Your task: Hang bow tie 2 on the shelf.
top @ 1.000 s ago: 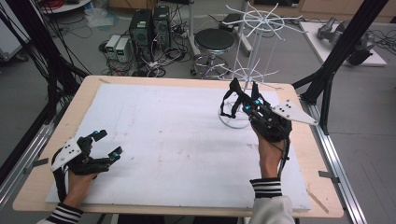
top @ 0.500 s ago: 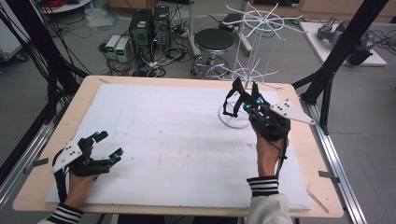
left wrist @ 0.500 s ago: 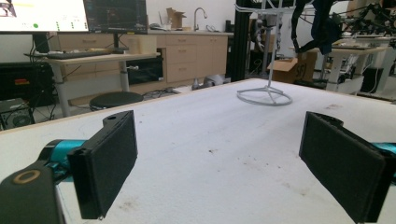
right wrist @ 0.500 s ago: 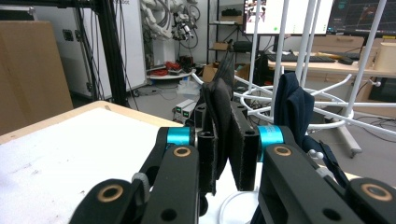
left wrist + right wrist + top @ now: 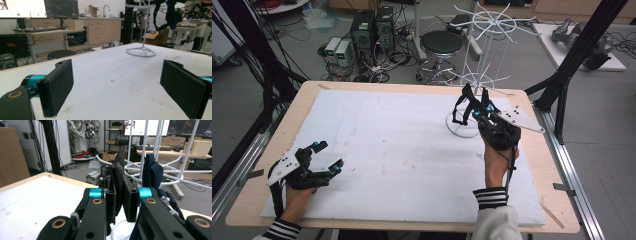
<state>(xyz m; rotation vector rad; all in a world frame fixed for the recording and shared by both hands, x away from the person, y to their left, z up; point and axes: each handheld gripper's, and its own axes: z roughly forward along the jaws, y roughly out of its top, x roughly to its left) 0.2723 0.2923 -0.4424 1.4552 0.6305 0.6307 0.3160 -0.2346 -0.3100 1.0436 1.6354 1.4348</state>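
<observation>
Pinching a dark sock [image 5: 119, 173] between its 2 closed pads, the right gripper [image 5: 472, 109] is hovering above the white rack's base [image 5: 460, 129]; the left gripper [image 5: 326, 156] is resting wide open, empty, on the white mat [image 5: 402, 150].

A dark navy cloth [image 5: 152, 173] is seen by the white wire rack [image 5: 484, 55]. The table [image 5: 262, 165] is covered in white, edged in pale wood, and the sleeve cuffs [image 5: 490, 197] are striped black-and-white.

Dark sock [image 5: 117, 177] – matt knit cloth; rack [image 5: 464, 127] – smooth white wire.
</observation>
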